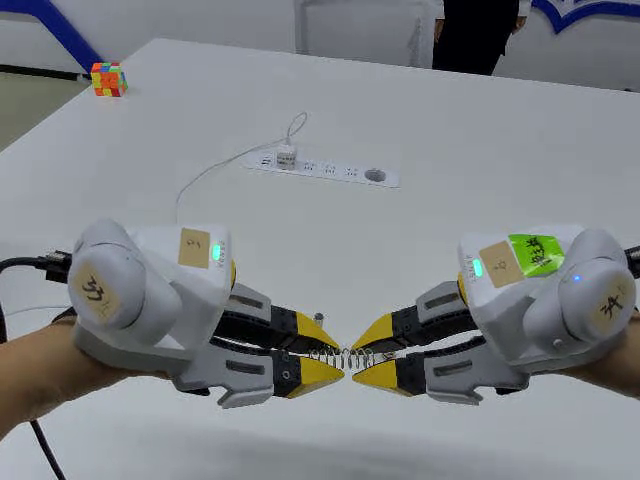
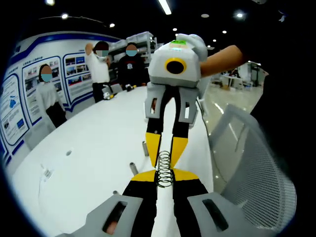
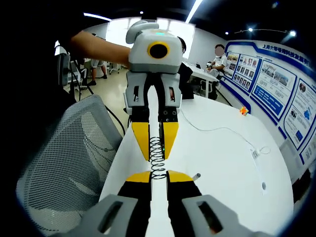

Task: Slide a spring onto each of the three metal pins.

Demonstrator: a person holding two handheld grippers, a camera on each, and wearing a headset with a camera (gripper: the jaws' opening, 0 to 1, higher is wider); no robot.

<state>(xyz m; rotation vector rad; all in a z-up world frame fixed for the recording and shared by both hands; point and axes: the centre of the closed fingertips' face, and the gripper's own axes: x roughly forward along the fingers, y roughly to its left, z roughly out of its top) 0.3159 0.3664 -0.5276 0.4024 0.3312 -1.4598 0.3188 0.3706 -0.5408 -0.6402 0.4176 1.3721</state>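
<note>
Pulled apart or twisted, the small coiled metal spring (image 1: 346,353) could have stretched or snapped free, away from the short metal pins (image 2: 134,168) on the white bench (image 1: 450,130). It hung over the bench's near edge. The left gripper (image 1: 330,358) and right gripper (image 1: 366,361) each pinched one end, jaws nearly closed.

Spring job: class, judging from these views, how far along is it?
Done: nothing yet; the pins in view on the table look bare. In hand: one spring, pinched at its ends between the left gripper and right gripper. Left: sliding a spring onto each of the three pins.
</note>
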